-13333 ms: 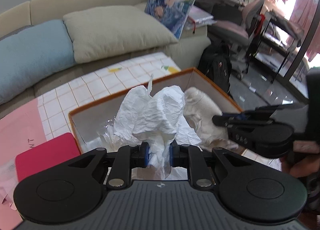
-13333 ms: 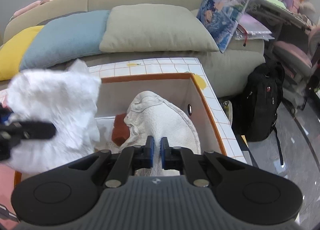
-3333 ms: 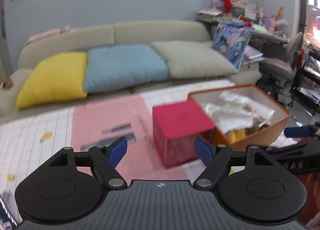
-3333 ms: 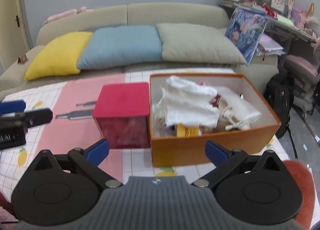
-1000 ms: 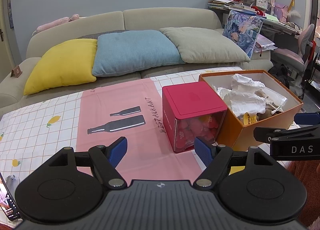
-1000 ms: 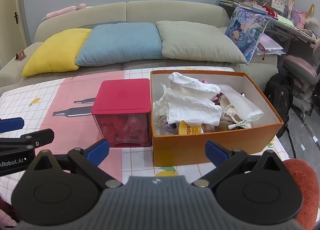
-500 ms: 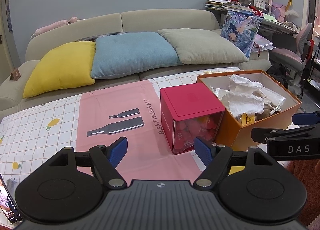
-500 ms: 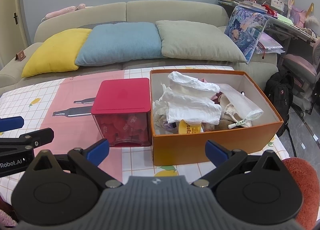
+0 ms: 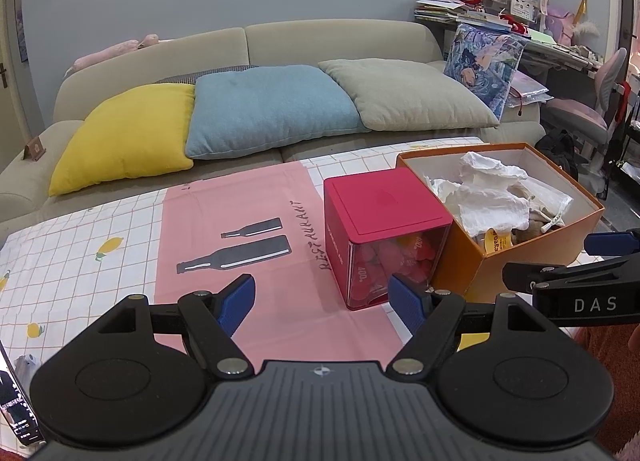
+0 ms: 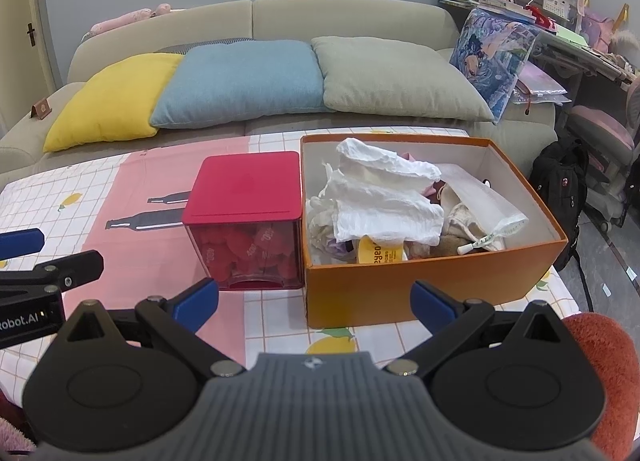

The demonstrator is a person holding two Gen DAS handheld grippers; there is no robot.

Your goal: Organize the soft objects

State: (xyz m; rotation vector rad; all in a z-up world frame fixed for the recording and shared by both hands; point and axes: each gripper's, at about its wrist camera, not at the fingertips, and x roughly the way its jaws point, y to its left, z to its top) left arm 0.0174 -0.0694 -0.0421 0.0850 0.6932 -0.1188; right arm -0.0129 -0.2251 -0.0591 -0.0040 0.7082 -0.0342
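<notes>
Far beyond both grippers a beige fabric sofa (image 10: 340, 21) carries yellow, blue and grey-green cushions. Under the grippers lies a tablecloth (image 9: 120, 229) with a white grid, lemon prints and a pink panel. Just ahead of the right gripper (image 10: 314, 301) stands an orange cardboard box (image 10: 432, 281), open-topped and white inside, filled with soft things. Crumpled white tissue paper (image 10: 384, 197) lies on top of that heap, with a pale drawstring cloth bag (image 10: 480, 213) to its right. Touching the box's left wall, ahead and right of the left gripper (image 9: 322, 297), is a red cube container (image 9: 380, 229) with a solid lid and clear red walls. Both grippers hover with jaws spread wide, holding nothing.
</notes>
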